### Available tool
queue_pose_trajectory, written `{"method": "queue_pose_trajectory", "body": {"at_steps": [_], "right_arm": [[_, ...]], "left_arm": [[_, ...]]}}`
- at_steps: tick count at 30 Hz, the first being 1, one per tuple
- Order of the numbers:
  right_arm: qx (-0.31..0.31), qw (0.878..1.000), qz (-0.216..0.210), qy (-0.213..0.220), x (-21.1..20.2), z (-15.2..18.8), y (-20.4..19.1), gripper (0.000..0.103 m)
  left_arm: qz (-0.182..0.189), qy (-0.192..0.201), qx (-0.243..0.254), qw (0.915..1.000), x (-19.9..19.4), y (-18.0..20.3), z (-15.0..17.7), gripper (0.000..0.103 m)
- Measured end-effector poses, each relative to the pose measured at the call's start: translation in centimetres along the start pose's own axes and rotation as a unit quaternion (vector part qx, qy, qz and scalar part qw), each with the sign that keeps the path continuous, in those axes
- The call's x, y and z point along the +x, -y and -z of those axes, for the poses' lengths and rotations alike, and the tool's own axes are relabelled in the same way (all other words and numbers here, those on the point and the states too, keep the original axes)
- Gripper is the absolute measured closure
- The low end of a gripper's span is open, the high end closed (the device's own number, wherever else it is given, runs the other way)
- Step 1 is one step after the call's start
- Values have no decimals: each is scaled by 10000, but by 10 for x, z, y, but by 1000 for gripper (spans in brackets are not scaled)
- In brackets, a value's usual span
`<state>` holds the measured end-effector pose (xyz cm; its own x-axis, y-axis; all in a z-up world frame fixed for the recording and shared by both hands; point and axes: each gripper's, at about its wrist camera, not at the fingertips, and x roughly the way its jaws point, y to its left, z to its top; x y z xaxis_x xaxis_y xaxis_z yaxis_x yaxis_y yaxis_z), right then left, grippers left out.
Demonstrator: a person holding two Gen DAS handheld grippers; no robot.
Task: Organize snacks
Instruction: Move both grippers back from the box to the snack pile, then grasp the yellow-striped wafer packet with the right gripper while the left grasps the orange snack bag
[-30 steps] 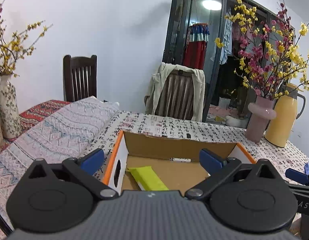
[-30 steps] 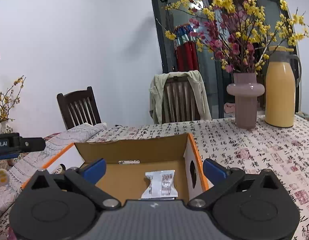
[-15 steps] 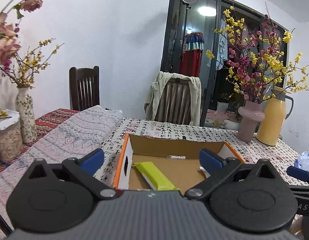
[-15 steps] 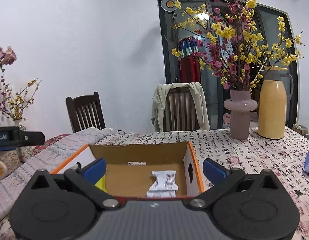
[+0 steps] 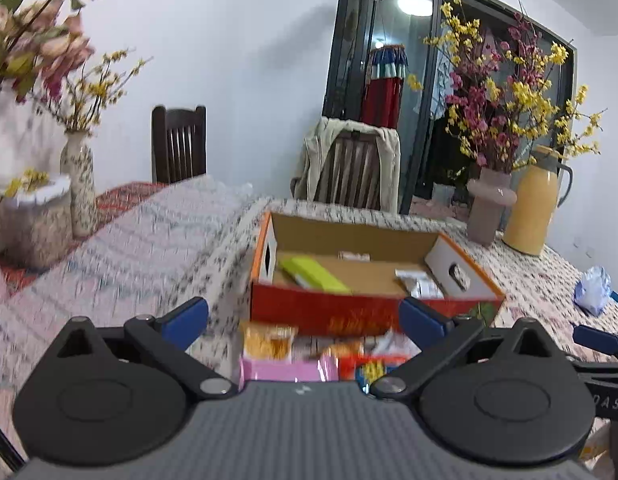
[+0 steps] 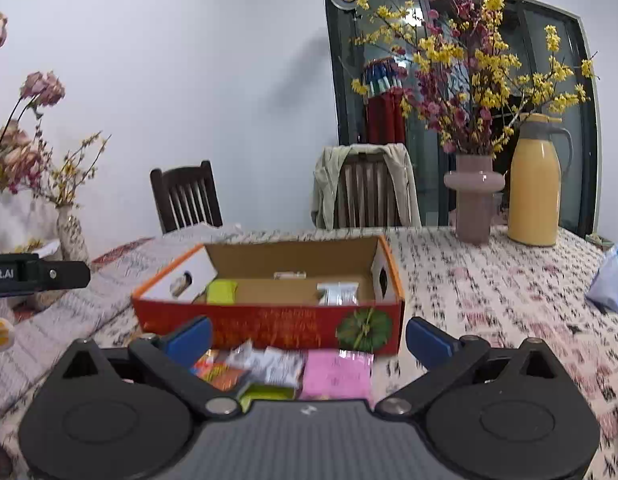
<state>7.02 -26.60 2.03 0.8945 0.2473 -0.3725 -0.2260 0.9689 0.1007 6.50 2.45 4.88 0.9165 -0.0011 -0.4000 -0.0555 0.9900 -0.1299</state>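
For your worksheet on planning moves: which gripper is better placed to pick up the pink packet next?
Probably the right gripper: it is open, with the pink packet lying directly between its fingers, in front of the box.

On the table [image 6: 489, 292] stands an open box [image 6: 269, 322]. Inside it, a flat packet [image 6: 222, 291] lies at the left end and a sealed wrapper [image 6: 337, 293] at the right. Loose snack packets [image 6: 285, 368] lie on the table just before the box. Behind the box to the right, a vase [image 6: 473, 196] stands left of a jug [image 6: 535, 184].

Clothed table [image 6: 489, 292]: box [image 6: 269, 320], snack packets [image 6: 285, 368]
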Motion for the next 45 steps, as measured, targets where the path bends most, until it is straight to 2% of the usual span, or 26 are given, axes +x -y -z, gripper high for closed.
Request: {"method": "queue_pose_trajectory", "body": {"at_steps": [5,10,15,24,32,35,38,39,42,45], "right_arm": [[28,9995,13,-305,-10,23,-3,0],[144,9975,-69,-687,-16,45,-4,0],[726,9942,-158,-783,-13,50,0,3],[1213,9864,-54,-1108,-4,54,6,3],[1507,9790,-166,-1366,10,60,1,3],[1703,9746,-222,-1440,19,62,2,6],[1873,9720,-154,-1412,24,61,4,12],[1954,9708,-146,-1383,26,60,5,23],[2209,9651,-250,-1384,30,61,10,46],[2287,9634,-316,-1365,31,62,13,55]], "left_arm": [[41,-246,-9,9997,-13,-13,33,0],[58,-412,-84,9991,-22,-29,52,0],[45,-392,-178,9991,-23,-33,51,0],[133,-425,-195,9988,-27,-29,54,0],[117,-490,-253,9984,-24,-33,55,0],[135,-516,-245,9983,-23,-33,56,0],[136,-524,-264,9982,-22,-34,57,0],[139,-522,-264,9982,-22,-34,57,0],[139,-531,-266,9981,-21,-33,57,0],[132,-583,-264,9979,-17,-32,58,0]]}}
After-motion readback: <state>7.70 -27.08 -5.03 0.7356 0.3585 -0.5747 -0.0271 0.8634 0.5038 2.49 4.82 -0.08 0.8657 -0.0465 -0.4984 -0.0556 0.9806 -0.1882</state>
